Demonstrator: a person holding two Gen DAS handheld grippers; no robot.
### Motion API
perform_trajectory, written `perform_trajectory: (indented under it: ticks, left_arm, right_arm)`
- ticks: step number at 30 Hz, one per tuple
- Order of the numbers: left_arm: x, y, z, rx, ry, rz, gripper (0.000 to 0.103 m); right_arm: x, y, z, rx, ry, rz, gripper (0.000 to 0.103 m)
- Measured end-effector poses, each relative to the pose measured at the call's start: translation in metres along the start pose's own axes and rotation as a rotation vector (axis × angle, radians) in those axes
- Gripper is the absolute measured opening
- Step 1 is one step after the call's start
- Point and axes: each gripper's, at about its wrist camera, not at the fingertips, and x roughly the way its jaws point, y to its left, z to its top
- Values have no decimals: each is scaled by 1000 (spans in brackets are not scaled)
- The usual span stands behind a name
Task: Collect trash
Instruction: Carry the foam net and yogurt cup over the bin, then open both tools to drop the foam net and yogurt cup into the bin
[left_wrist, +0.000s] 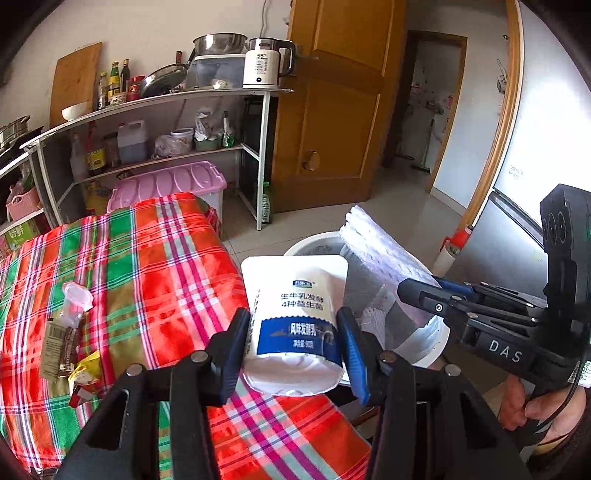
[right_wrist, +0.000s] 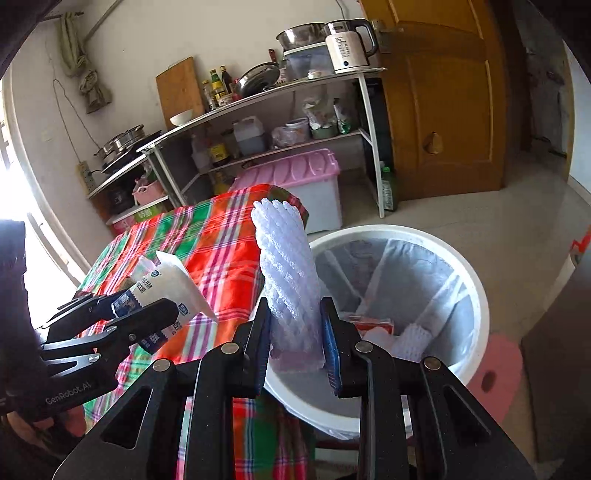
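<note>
Left tongs (left_wrist: 291, 332): clenched on a white yogurt pouch (left_wrist: 295, 314) with a blue label band; held near its lower end, top pointing toward the bin (left_wrist: 424, 354); the pouch hangs above the counter's edge, just beside the bin's rim, not yet over the opening.

Right tongs (right_wrist: 295, 336): clenched on a roll of white foam netting (right_wrist: 284, 269); gripped at its base, the roll standing upright; its lower end sits over the near rim of the bin (right_wrist: 476, 295).

Step in hand: dropping both pieces into the bin, as I judge it; the foam netting looks ready to go first.

Doing it well: carry each piece further past the rim toward the bin's middle before opening; tip the tall foam roll toward the bin so it falls inward and does not topple back onto the counter (left_wrist: 147, 258); release one side at a time, since the two tongs are close together beside the bin.

Bin: white and round, lined with a pale bag, standing just beside the counter; inside lie a red and white carton (right_wrist: 373, 326) and another piece of white foam netting (right_wrist: 410, 339).

Left on the counter: a clear plastic cup (left_wrist: 75, 301) and crumpled wrappers (left_wrist: 64, 350), well apart from the bin, on the plaid cloth; these look like the next pickups.
</note>
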Motion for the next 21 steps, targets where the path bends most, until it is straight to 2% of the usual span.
perform_trajectory:
  ticks: [9,21]
  left_arm:
    - [28,-29,5,20,35,-34,50]
    - [67,-42,12,12,90,-43,50]
  right_arm:
    - [3,-32,-6,41,26,-66,27]
    - [25,-61,-8,56,76,-209,27]
